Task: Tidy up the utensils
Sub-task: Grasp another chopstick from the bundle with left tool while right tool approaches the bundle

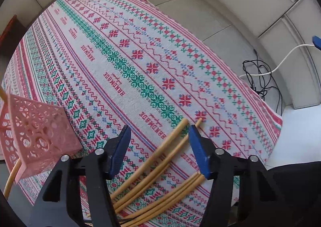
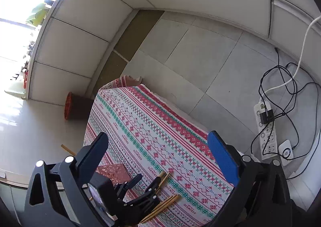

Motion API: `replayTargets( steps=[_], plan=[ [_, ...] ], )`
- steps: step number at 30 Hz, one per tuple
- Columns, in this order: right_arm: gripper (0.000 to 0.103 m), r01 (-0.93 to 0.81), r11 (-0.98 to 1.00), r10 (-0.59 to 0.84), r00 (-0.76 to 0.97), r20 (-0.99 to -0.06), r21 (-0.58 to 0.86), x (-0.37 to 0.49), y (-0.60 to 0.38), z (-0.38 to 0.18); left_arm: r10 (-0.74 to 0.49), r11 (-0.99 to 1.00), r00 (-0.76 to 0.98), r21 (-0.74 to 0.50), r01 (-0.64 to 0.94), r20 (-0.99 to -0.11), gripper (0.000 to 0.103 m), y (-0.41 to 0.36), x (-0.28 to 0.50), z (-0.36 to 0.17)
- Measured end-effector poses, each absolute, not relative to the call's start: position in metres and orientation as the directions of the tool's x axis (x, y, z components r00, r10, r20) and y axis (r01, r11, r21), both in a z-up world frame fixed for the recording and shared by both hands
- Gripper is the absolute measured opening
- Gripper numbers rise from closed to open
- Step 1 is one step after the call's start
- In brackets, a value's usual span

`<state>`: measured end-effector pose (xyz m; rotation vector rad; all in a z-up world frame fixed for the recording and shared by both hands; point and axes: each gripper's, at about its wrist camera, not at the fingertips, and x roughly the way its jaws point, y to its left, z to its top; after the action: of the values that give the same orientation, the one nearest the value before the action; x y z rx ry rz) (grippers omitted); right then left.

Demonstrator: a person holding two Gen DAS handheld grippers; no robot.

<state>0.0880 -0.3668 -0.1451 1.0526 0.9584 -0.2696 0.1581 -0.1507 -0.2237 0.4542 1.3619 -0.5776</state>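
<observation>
I am holding my left gripper [image 1: 159, 132] low over the patterned tablecloth [image 1: 124, 62], pointing down at the bamboo chopsticks [image 1: 160, 158] scattered at the near edge of the table. Its jaws are standing partly apart, neither wide nor narrow. Two of the chopsticks are running up between the blue pads [image 1: 197, 152], with their tips reaching just past the right pad, but the pads are not pressing on them, so I am gripping nothing with this hand. More chopsticks are lying in a loose bundle nearer to me, passing under the right finger.

To the left of the left gripper, the pink perforated holder [image 1: 38, 132] is lying tilted on the cloth, and a chopstick [image 1: 12, 176] is poking out from beneath it at the near left edge.

I am holding my right gripper [image 2: 160, 150] higher and farther back, looking down on the left gripper [image 2: 145, 181] from above. Its jaws are standing wide and are holding nothing. In this view the holder [image 2: 112, 171] is sitting just left of the left gripper, and the chopsticks [image 2: 166, 203] are fanning out to its right. On the floor beyond the table's right side, a white power strip [image 2: 266, 132] is lying among black cables [image 2: 289, 78].
</observation>
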Motion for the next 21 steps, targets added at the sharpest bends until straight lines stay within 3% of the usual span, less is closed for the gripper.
replayTargets(
  steps=[11, 15, 21],
  plan=[
    [0.096, 0.595, 0.542, 0.294, 0.527, -0.797, 0.593, 0.099, -0.356, -0.156, -0.087, 0.752, 0.075, -0.016, 0.659, -0.993, 0.035, -0.159, 0.16, -0.239],
    [0.096, 0.605, 0.557, 0.29, 0.5, -0.816, 0.569, 0.101, -0.353, -0.16, -0.057, 0.73, 0.087, 0.018, 0.683, -0.995, 0.018, -0.166, 0.153, -0.247],
    [0.096, 0.623, 0.612, 0.267, 0.417, -0.869, 0.487, 0.108, -0.335, -0.179, -0.098, 0.72, 0.181, 0.056, 0.692, -0.979, 0.007, -0.168, 0.145, -0.25]
  ],
)
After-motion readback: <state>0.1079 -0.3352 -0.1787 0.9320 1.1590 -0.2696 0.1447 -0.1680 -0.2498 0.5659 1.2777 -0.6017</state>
